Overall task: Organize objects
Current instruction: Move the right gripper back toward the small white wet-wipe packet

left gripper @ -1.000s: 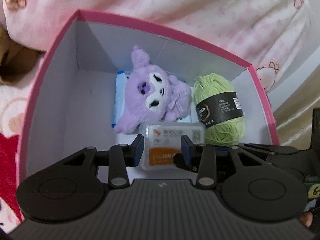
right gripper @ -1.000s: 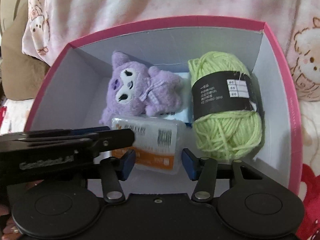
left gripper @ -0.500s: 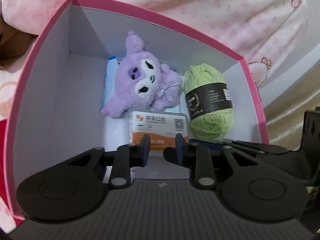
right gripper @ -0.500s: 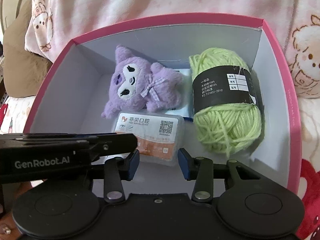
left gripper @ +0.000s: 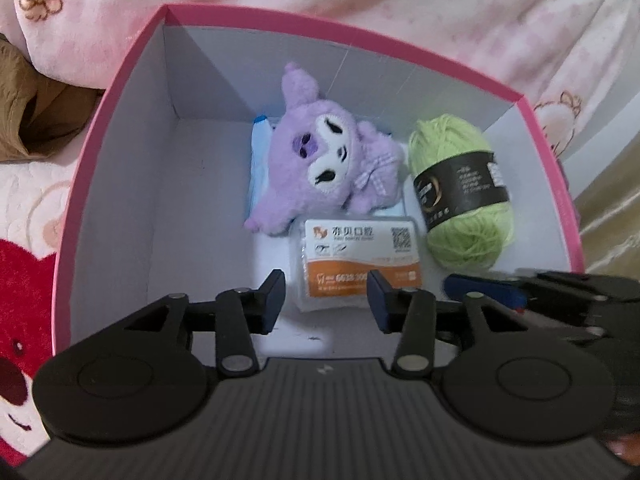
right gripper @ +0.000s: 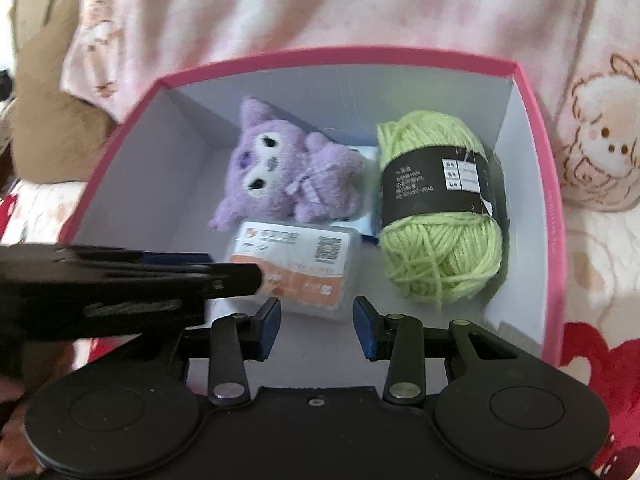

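Box (left gripper: pixel 120 184): one plush (left gripper: pixel 328 168), one yarn ball (left gripper: pixel 460 192), perhaps one packet (left gripper: pixel 360 264).

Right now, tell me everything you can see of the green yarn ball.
The green yarn ball is a soft, light-green skein, wound loosely, with a black paper band carrying small printed labels around its middle. It lies on its side on the floor of the pink box, at its right wall, beside the purple plush. No fingers touch it.
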A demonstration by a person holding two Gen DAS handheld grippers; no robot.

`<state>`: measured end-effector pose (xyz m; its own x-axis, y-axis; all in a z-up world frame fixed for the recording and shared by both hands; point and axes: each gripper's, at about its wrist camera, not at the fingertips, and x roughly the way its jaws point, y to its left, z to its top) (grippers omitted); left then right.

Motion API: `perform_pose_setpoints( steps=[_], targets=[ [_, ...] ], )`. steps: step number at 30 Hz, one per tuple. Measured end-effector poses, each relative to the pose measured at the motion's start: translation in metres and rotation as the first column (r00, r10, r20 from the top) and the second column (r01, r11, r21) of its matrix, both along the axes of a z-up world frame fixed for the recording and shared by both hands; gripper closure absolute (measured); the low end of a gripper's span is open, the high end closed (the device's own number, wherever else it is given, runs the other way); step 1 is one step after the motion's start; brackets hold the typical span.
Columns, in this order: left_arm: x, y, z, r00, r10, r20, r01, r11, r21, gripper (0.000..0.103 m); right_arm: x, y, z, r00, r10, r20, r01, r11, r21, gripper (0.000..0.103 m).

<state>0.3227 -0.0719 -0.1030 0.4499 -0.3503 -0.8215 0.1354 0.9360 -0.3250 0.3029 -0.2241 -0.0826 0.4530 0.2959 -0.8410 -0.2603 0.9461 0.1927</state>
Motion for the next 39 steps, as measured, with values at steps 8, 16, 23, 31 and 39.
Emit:
perform_pose_setpoints(
  steps=[8, 16, 23, 31, 39],
  targets=[
    [0.004, -0.001, -0.012, 1.000, -0.006, -0.022, 0.005, 0.997, -0.075, 0.064, 0.005, -0.004, -0.008, 1.000, 0.002, -0.012, -0.002, 1.000, 0.023, 0.059],
    [0.001, -0.003, -0.013, 1.000, -0.012, 0.003, 0.013, 0.993, -0.119, 0.064, 0.002, -0.004, -0.010, 1.000, -0.006, -0.008, 0.006, 1.000, 0.011, 0.056],
    [-0.005, 0.009, 0.008, 0.999, -0.029, 0.027, 0.032, 0.994, -0.103, 0.057, -0.015, -0.013, 0.013, 0.999, -0.033, 0.029, 0.031, 0.999, 0.040, 0.056],
    [-0.040, 0.029, 0.063, 0.998, -0.005, 0.068, 0.010, 0.997, -0.080, 0.049, -0.060, -0.028, 0.060, 0.990, -0.074, 0.120, 0.062, 0.993, 0.102, 0.056],
    [-0.094, 0.037, 0.128, 0.984, -0.080, 0.162, 0.074, 0.996, 0.042, 0.038, -0.107, -0.027, 0.110, 0.976, -0.058, 0.211, 0.040, 0.995, 0.089, 0.046]
  ],
)
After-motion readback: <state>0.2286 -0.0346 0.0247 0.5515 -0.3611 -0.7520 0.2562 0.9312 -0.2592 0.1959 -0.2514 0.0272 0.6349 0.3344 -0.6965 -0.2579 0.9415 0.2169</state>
